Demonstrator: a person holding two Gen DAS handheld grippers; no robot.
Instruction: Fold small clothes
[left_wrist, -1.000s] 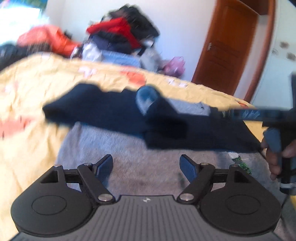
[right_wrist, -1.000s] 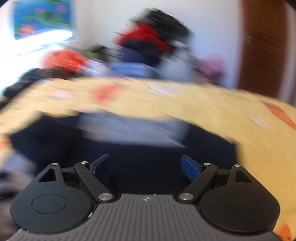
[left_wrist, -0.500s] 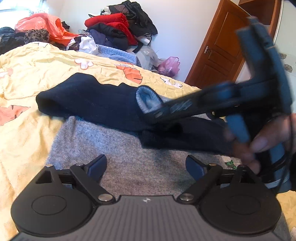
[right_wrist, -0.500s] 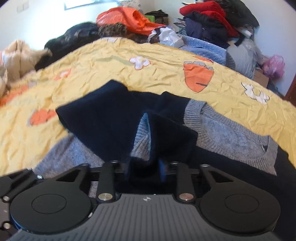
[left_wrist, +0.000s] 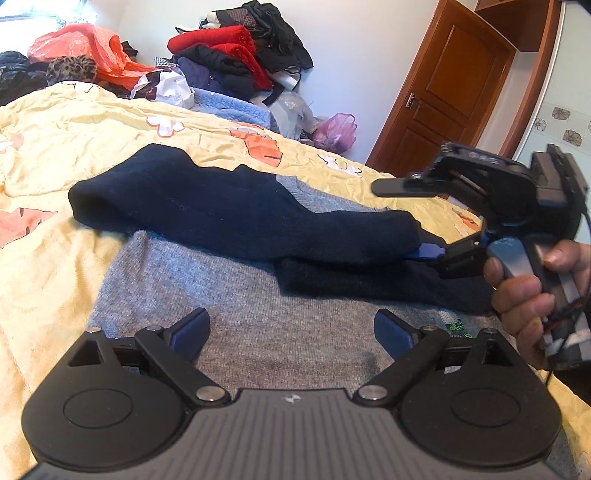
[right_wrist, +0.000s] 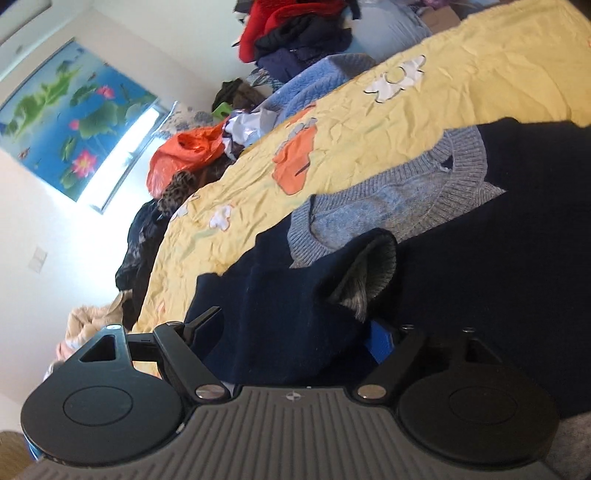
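A grey knit sweater (left_wrist: 266, 325) with dark navy sleeves lies flat on the yellow bedspread (left_wrist: 55, 155). Its left navy sleeve (left_wrist: 229, 214) is folded across the chest towards the right. My left gripper (left_wrist: 291, 332) is open and empty, low over the grey body. My right gripper (left_wrist: 410, 221) is rolled on its side at the sleeve's cuff, jaws open around the cuff end. In the right wrist view the navy sleeve (right_wrist: 295, 317) and its grey-lined cuff (right_wrist: 369, 273) lie between the open fingers of the right gripper (right_wrist: 295, 332). The grey collar (right_wrist: 391, 199) shows beyond.
A pile of red, black and blue clothes (left_wrist: 236, 59) and an orange bag (left_wrist: 92, 48) sit beyond the bed's far edge. A brown door (left_wrist: 447, 85) stands at the right. A window and a lotus picture (right_wrist: 70, 122) are on the far wall.
The right gripper carried the sleeve's cuff to the right across the chest, rolled onto its side and opened its jaws from shut on the cuff. The left gripper barely moved.
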